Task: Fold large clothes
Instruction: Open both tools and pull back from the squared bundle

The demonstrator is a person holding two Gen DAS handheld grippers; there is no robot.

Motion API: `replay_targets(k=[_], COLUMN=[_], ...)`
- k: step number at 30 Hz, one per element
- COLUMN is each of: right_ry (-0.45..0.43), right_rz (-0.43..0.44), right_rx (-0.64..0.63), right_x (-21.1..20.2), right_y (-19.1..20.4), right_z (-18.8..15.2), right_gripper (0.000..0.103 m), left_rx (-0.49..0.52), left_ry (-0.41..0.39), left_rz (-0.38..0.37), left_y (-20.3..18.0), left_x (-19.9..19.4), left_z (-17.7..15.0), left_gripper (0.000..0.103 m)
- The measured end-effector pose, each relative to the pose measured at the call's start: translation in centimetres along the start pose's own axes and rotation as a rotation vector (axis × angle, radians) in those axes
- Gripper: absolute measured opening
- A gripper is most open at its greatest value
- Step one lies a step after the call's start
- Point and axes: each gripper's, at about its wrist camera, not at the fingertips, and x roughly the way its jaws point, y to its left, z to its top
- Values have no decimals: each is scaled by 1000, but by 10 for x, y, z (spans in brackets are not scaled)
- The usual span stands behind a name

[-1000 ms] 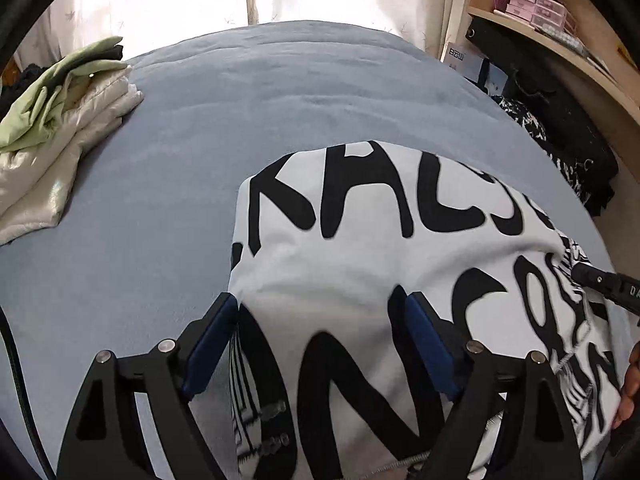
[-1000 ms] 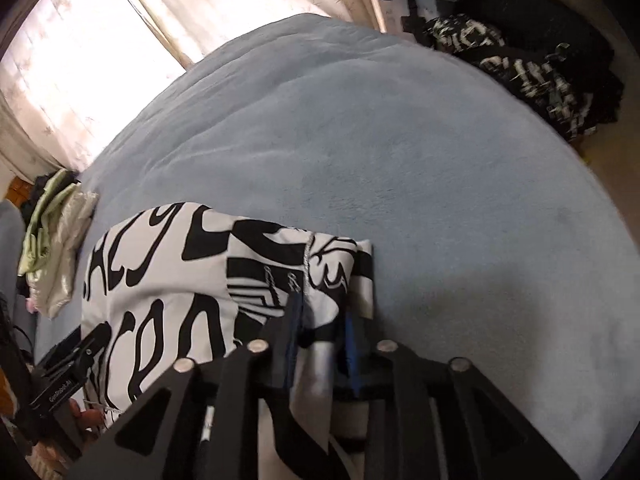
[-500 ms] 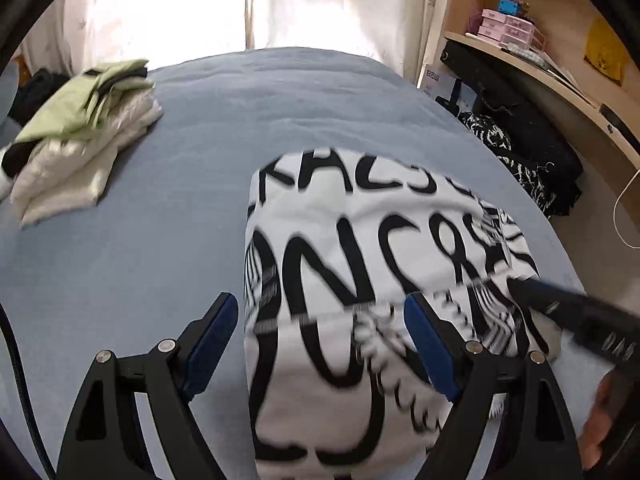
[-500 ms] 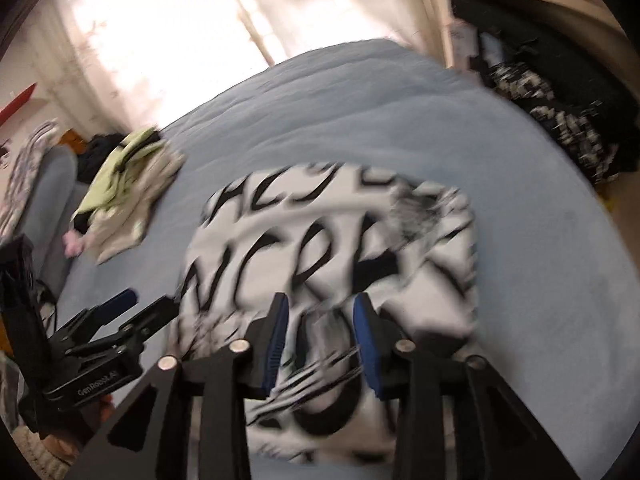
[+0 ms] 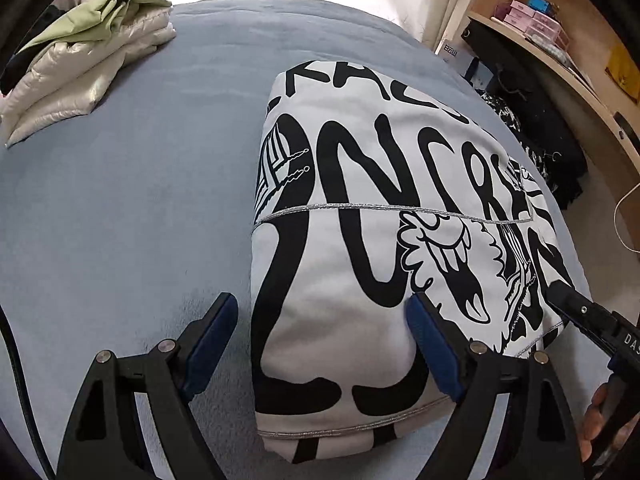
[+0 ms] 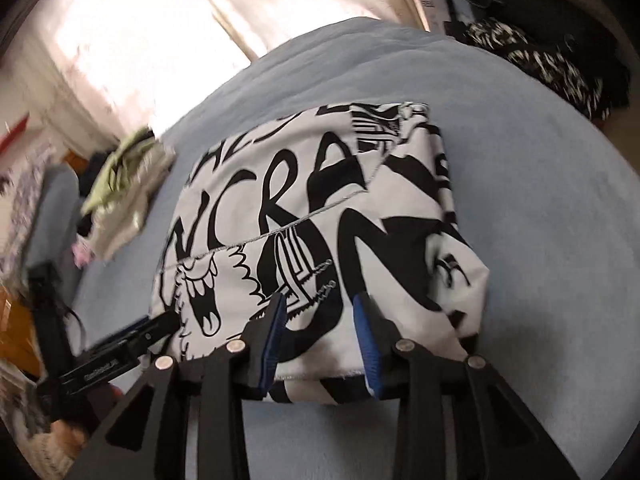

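Note:
A white garment with bold black lettering (image 5: pixel 380 200) lies folded into a thick rectangle on the blue bed cover (image 5: pixel 120 200). A silver-trimmed hem crosses its top layer. My left gripper (image 5: pixel 320 312) hovers over its near left corner with the jaws wide and still opening, not gripping anything. In the right wrist view the same garment (image 6: pixel 304 184) lies flat, and my right gripper (image 6: pixel 320 316) sits over its near edge. The jaws are partly apart and closing, with fabric below the gap but not pinched. One finger (image 5: pixel 572 308) of the right gripper touches the garment's right side.
A stack of folded green and cream clothes (image 5: pixel 80 52) lies at the bed's far left. Black and patterned clothes (image 5: pixel 540 132) are heaped beside the bed's right edge under a wooden shelf (image 5: pixel 560 52) holding pink boxes. A curtained window is behind the bed.
The right gripper, shut on a corner of the garment a second ago, has let go. Both grippers have drawn back to the near edge. The garment now lies with one more fold laid over it.

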Motion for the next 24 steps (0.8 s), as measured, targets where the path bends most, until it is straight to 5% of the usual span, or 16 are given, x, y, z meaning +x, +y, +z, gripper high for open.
replay_targets(k=[18,24], right_ry=[-48,-2], right_rz=[-116,-160], right_rx=[-28,-98], right_x=[7,13], right_y=[18,41], right_z=[-12,-11], right_gripper=[37,58], left_rx=[-1,55], left_ry=[55,24], left_rz=[35,11], left_y=[2,-8], left_x=[-5,-26], left_z=[-3,-8], left_gripper=[88,88])
